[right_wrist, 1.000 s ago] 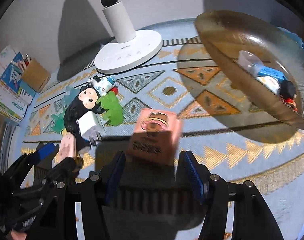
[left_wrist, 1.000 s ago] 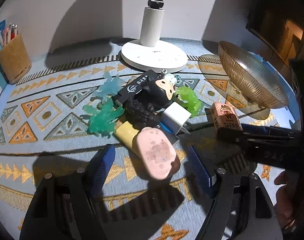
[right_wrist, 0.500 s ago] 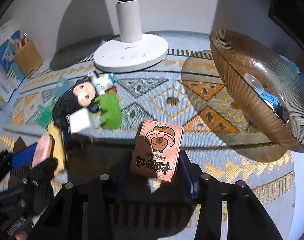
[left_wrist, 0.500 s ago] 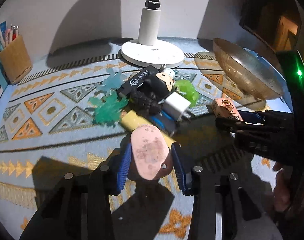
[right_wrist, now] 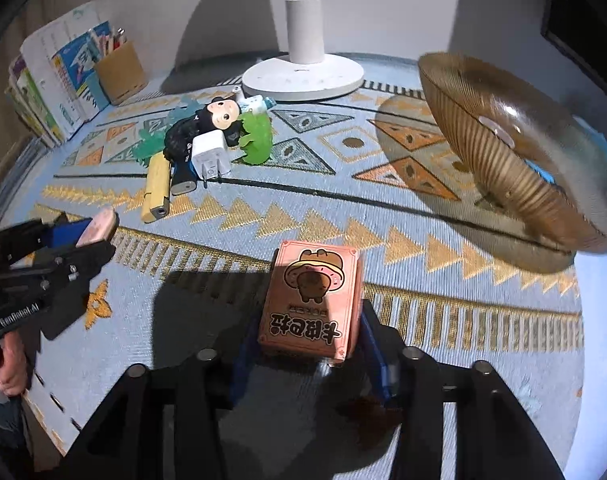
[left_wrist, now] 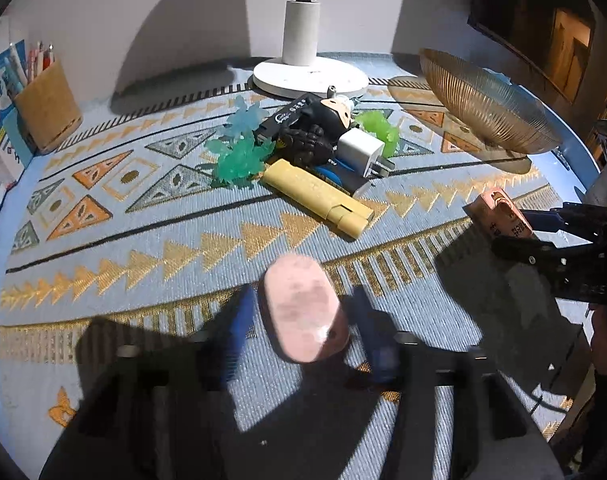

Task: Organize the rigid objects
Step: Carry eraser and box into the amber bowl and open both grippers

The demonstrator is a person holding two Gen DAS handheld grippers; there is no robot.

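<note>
Left fingers (left_wrist: 239, 320) clenched on pink oval (left_wrist: 303, 312), right fingers (right_wrist: 373, 354) gripping pink box (right_wrist: 311, 300)

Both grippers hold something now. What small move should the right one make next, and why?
Probably carry the pink box right toward the ribbed bowl. The right gripper has its jaws shut on the box and holds it above the mat; the bowl already holds a few items, so it seems to be the collecting place.
</note>
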